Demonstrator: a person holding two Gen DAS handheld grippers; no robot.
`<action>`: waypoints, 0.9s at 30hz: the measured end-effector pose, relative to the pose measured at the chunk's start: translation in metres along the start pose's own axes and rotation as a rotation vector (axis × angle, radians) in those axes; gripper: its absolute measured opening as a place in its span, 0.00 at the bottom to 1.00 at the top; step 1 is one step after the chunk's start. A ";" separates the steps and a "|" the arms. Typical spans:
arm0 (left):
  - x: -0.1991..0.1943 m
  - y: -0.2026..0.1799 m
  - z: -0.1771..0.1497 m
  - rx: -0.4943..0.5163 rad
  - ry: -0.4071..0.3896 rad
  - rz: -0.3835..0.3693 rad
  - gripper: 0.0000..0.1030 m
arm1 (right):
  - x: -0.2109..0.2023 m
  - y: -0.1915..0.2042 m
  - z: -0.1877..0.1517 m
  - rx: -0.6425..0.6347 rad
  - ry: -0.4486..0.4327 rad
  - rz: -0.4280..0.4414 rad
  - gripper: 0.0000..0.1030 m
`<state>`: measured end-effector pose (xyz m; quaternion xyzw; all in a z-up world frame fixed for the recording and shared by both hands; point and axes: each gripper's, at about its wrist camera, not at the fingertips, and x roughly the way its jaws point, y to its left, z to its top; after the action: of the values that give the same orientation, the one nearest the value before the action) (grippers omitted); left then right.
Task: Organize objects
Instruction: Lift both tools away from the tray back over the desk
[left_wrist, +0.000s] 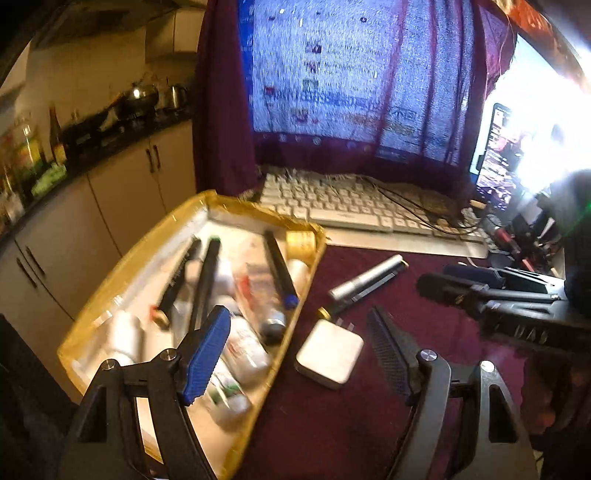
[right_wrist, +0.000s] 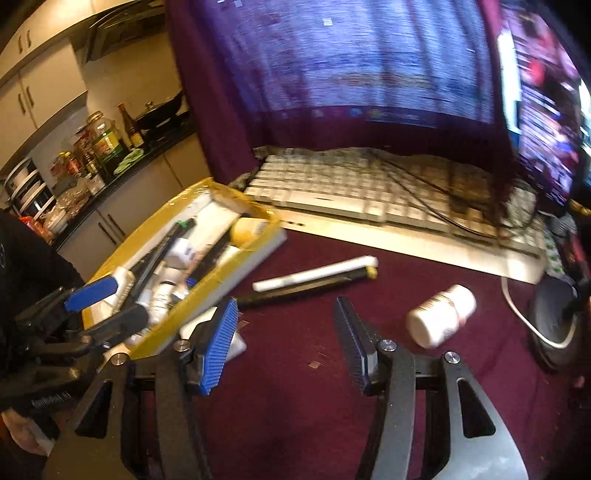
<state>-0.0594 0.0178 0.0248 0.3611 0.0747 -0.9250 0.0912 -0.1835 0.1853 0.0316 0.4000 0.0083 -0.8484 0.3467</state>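
A yellow-rimmed tray holds several markers, tubes and small white bottles. My left gripper is open and empty, one finger over the tray's near end, the other over the maroon cloth. Between them lies a white square charger, untouched. A silver pen lies just beyond it. My right gripper is open over bare cloth, holding nothing. A white pill bottle lies on its side to its right. The pen lies ahead of it, next to the tray. The left gripper shows above the tray's near corner.
A white keyboard with a black cable across it lies behind the objects, below a monitor draped in maroon cloth. A dark mouse sits at the far right. Kitchen cabinets and a cluttered counter stand to the left, beyond the table edge.
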 end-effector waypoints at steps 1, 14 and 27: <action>0.001 0.002 -0.003 -0.018 0.005 -0.021 0.69 | -0.002 -0.006 -0.003 0.014 0.002 -0.005 0.51; 0.024 -0.049 -0.029 0.089 0.085 -0.108 0.77 | -0.013 -0.054 -0.032 0.105 0.017 -0.047 0.51; 0.070 -0.055 -0.027 0.155 0.164 -0.033 0.79 | -0.018 -0.077 -0.038 0.144 -0.006 -0.065 0.51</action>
<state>-0.1047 0.0691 -0.0381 0.4405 0.0163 -0.8967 0.0416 -0.1960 0.2657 -0.0021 0.4209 -0.0408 -0.8587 0.2894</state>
